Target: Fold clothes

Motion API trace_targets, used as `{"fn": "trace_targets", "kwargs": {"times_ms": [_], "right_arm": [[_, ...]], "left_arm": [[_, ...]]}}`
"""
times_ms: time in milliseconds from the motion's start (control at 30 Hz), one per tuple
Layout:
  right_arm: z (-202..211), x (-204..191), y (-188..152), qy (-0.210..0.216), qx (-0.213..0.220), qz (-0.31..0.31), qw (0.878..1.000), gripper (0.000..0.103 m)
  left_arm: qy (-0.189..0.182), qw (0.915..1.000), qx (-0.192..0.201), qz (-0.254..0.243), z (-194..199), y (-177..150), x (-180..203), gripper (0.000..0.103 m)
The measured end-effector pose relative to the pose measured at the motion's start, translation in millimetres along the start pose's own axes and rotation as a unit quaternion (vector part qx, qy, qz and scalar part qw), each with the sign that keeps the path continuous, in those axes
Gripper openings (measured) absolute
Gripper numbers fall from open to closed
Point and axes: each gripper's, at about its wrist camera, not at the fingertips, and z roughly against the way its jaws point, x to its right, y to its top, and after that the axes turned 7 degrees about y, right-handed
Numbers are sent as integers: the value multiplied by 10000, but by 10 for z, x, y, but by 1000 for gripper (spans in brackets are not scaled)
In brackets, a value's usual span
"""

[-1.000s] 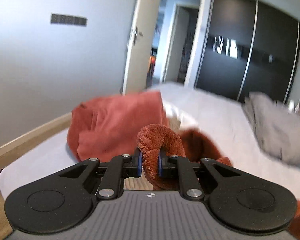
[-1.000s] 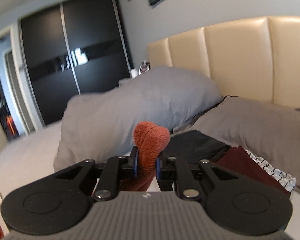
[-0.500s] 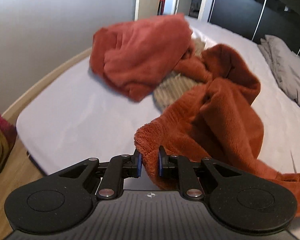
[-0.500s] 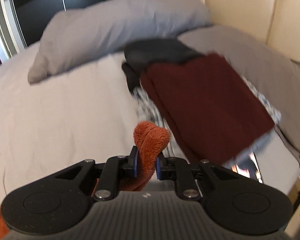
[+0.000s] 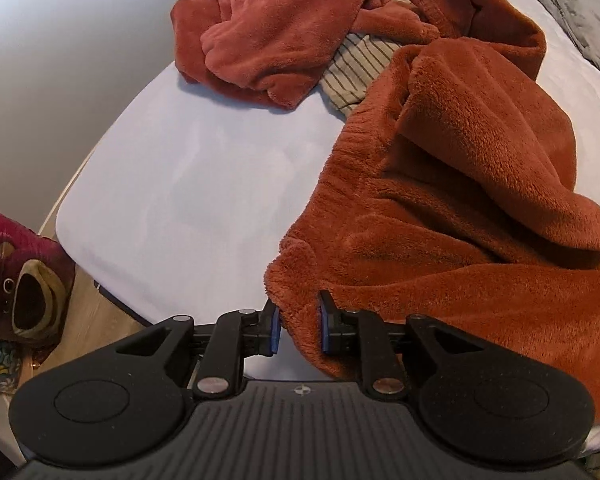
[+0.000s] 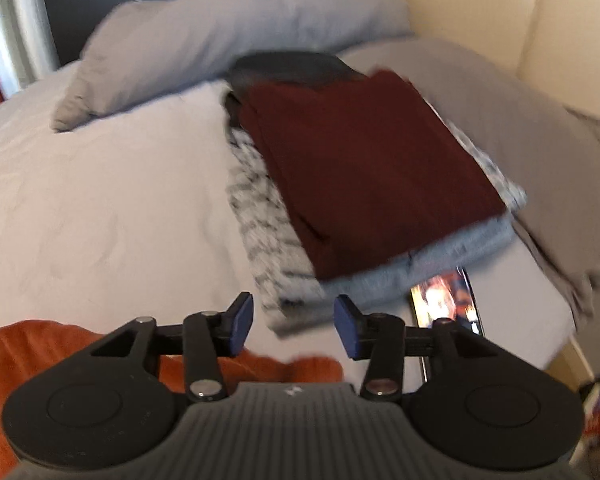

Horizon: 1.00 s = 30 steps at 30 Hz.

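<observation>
A stack of folded clothes (image 6: pixel 364 184), with a dark red piece uppermost, is seen at 12 o'clock of the right gripper (image 6: pixel 294 322) on the bed (image 6: pixel 100 200), so part of the task is judged done. A rust fleece garment (image 5: pixel 460 208) is spread unfolded at 1 o'clock in the left wrist view; a second rust piece (image 5: pixel 268 28) and a striped garment (image 5: pixel 360 64) are heaped at 12 o'clock, still to be folded. The left gripper (image 5: pixel 299 328) is angled steeply down at the bed's near edge; its jaws are opening, narrowly parted, with the fleece's corner between them and the pad at 9 o'clock seemingly clear of it. The right gripper's jaws are opening, nothing is between them, and the fleece's edge lies beneath at 6 o'clock.
</observation>
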Motion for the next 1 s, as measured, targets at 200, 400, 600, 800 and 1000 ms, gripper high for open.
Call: {"fn": "trace_targets", "kwargs": {"times_ms": [200,400,600,800,1000], "right_arm": [[-231,-192,-93,464,-720,648,9942,65],[-554,-335,-519,679,-2161,1226,9663,64],[-366,-205,-377,835,-1814,928,9755,65],[-412,-97,-119,871,-1258,537,9868,65],[-713,-122,-254,922,-1759,415,9792,29]], "left_arm": [[-13,10000,-21,-6,-19,5,24,21],[-38,9999,13,122,-3,-1,-6,22],[55,9999,50,104,12,43,52,22],[132,9998,12,159,-20,60,83,23],[122,9998,-79,155,-111,23,89,20]]}}
